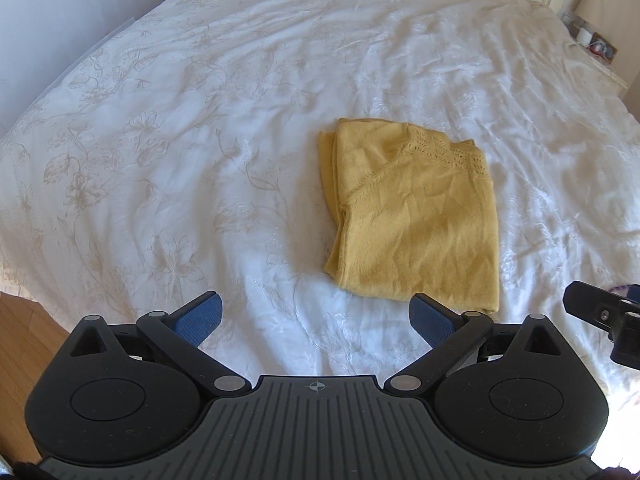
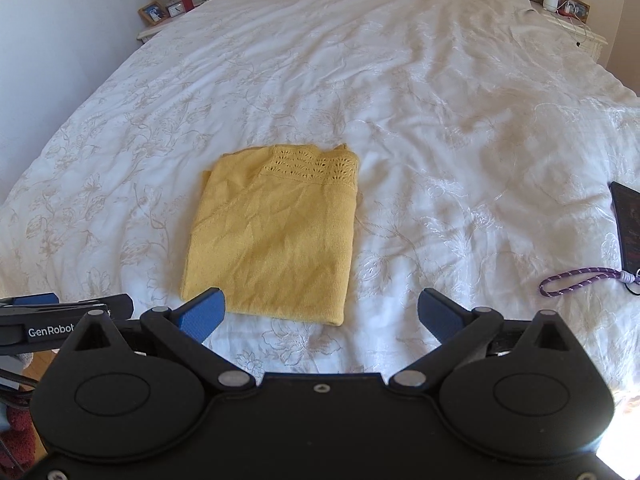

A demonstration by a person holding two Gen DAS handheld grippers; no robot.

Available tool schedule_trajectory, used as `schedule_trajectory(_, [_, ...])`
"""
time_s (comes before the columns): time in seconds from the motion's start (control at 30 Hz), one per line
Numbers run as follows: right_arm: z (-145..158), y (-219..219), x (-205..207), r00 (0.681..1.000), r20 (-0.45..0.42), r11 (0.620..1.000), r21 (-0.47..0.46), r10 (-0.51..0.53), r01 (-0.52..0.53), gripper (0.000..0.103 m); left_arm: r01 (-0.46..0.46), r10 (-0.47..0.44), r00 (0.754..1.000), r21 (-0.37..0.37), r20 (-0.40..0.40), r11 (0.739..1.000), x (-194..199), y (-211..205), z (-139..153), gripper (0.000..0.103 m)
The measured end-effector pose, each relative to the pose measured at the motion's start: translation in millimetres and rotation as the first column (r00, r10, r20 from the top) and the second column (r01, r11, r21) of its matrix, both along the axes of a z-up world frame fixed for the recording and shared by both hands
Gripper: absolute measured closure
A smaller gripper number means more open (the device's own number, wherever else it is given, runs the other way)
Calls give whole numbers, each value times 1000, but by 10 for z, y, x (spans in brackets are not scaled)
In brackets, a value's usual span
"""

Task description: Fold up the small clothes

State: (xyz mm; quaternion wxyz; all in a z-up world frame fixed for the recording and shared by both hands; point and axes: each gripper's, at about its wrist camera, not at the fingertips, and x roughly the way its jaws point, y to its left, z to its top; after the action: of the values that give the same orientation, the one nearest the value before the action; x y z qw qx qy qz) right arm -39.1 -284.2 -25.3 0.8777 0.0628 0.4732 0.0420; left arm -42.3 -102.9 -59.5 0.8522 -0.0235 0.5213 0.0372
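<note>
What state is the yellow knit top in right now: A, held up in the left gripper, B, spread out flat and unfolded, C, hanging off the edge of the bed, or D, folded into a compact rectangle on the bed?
D: the yellow knit top lies folded in layers on the bed cover, with both the left gripper and right gripper open and empty.

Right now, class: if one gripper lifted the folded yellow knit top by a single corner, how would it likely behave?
The yellow knit top would probably go floppy and unfold, since its soft layers lie loose at the left edge. It looks thin, so likely light. Its knit texture should grip the blue pads, so slipping seems unlikely.
</note>
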Motion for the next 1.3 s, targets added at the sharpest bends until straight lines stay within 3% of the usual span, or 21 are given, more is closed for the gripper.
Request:
schedule_trajectory(0.33, [54, -3, -120, 1000, 8, 1000, 14, -16, 16, 1, -11, 10, 1000, -19, -28, 1000, -122, 38, -7, 2])
schedule_trajectory(1.3, [64, -16, -242, 999, 16, 998, 42, -43, 43, 1, 40, -40, 999, 3, 11, 999, -187, -71, 75, 2])
